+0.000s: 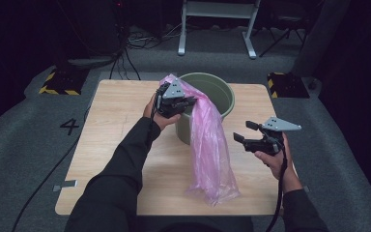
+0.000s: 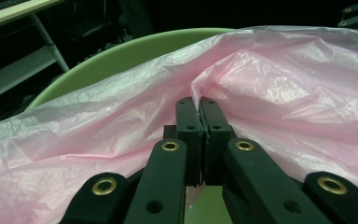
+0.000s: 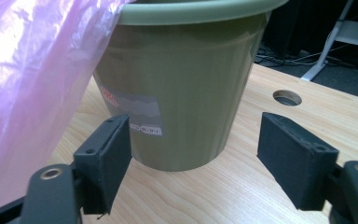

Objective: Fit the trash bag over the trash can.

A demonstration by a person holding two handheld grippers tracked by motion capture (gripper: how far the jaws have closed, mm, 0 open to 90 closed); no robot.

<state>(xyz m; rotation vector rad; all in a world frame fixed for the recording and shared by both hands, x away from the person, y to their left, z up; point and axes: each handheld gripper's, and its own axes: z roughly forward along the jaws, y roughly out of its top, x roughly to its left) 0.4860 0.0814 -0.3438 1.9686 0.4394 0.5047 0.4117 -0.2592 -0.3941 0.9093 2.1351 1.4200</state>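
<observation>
While the left gripper (image 2: 200, 108) pinches the pink bag (image 1: 207, 145) at the bin (image 1: 222, 92) rim — anchoring one edge there — most of the bag hangs outside onto the table (image 1: 116, 121). Right gripper (image 1: 247, 131) gapes wide, empty — likely ready to seize the loose film.

Pink bag (image 1: 208, 145), green bucket (image 1: 222, 94), light wood-grain table (image 1: 121, 125)

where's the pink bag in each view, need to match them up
High view: the pink plastic bag hangs from the green bucket's rim at centre, down to the table, pinched by the left gripper.
Left gripper view: the bag spreads across the middle, clamped between the jaws.
Right gripper view: the bag is at the left edge, beside the bucket.
Shared landmark: the green bucket.
</observation>
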